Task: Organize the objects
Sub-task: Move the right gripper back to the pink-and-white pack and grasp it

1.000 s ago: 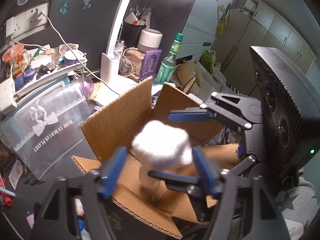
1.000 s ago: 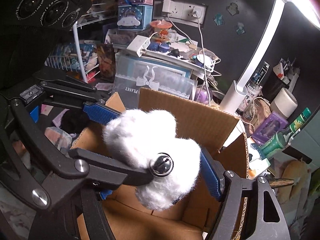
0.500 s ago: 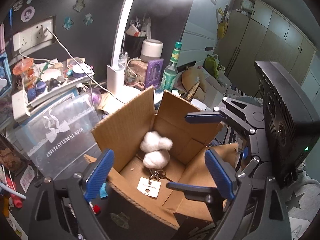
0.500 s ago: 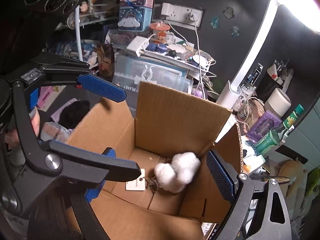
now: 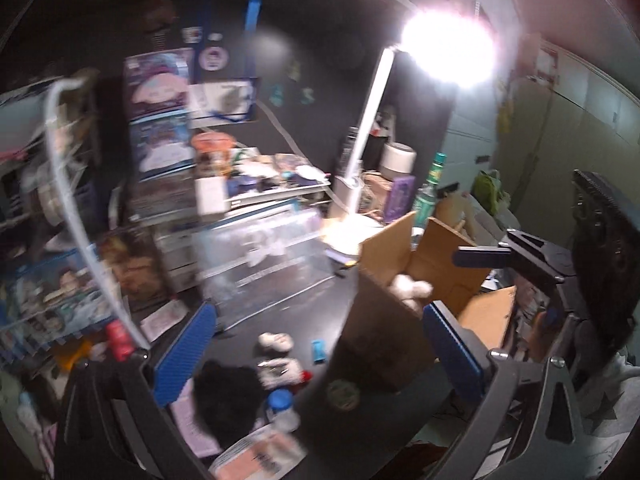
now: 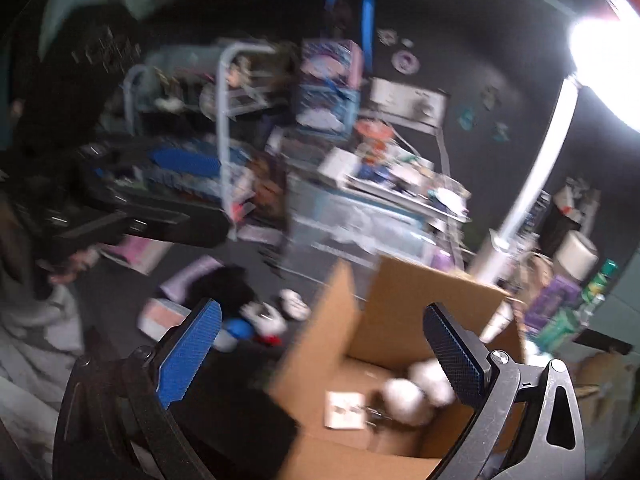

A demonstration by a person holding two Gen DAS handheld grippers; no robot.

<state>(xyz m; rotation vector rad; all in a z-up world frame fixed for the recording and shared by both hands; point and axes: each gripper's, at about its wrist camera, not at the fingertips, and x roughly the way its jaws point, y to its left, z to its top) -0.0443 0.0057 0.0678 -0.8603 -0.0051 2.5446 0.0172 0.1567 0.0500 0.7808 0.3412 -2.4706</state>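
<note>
With jaws just opened wide, left gripper [image 5: 320,346] and right gripper [image 6: 322,350] empty; white pompom [image 6: 416,394] lies in cardboard box [image 6: 420,304].

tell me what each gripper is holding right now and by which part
Nothing. The left gripper and right gripper have just been opening, empty; the white fluffy keychain lies in the cardboard box.

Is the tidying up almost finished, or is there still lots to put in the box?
One thing looks done: the fluffy white toy lies inside the cardboard box. Nothing is in hand: the left tool and right tool have just been opening and both are empty. Still out on the dark table: a small white plush, a black fuzzy thing and a blue-capped jar. So more remains.
</note>
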